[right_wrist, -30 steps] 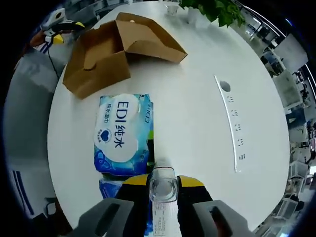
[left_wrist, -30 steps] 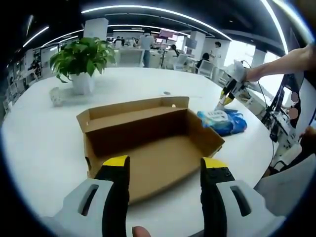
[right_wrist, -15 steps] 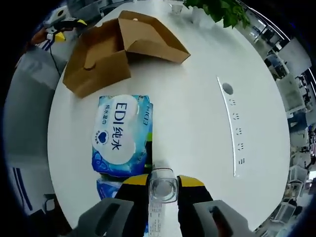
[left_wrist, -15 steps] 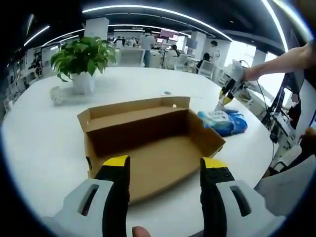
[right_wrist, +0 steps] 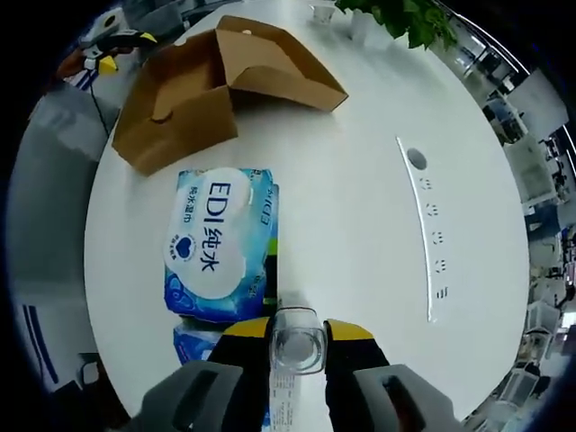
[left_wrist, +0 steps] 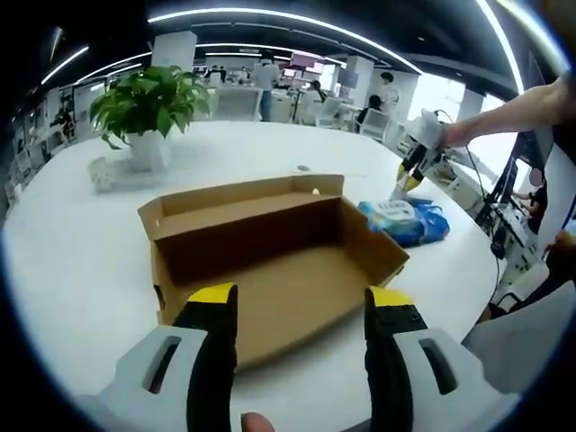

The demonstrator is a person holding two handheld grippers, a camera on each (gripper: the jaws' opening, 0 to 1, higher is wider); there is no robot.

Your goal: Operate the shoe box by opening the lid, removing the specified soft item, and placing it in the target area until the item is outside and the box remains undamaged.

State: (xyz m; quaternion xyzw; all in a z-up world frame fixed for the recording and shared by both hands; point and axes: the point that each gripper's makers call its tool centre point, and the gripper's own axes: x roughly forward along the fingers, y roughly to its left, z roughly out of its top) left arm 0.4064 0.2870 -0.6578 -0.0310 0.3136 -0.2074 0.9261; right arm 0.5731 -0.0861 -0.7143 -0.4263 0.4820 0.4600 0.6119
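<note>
An open brown shoe box lies on the white table, its lid folded back and its inside bare. My left gripper is open right in front of it, nothing between the yellow-tipped jaws. To the right of the box rests a blue wet-wipes pack, with my right gripper on its far edge. In the right gripper view the wipes pack lies beyond my right gripper, which is shut on the pack's clear wrapper edge. The box lies farther off, and the left gripper beside it.
A potted plant and a small white object stand at the table's far left. A person's arm reaches in from the right. A long slotted strip is set into the table. Office desks and chairs ring the table.
Almost nothing. The right gripper view has shifted slightly, with the wipes pack still held. The left gripper and the box have stayed put.
</note>
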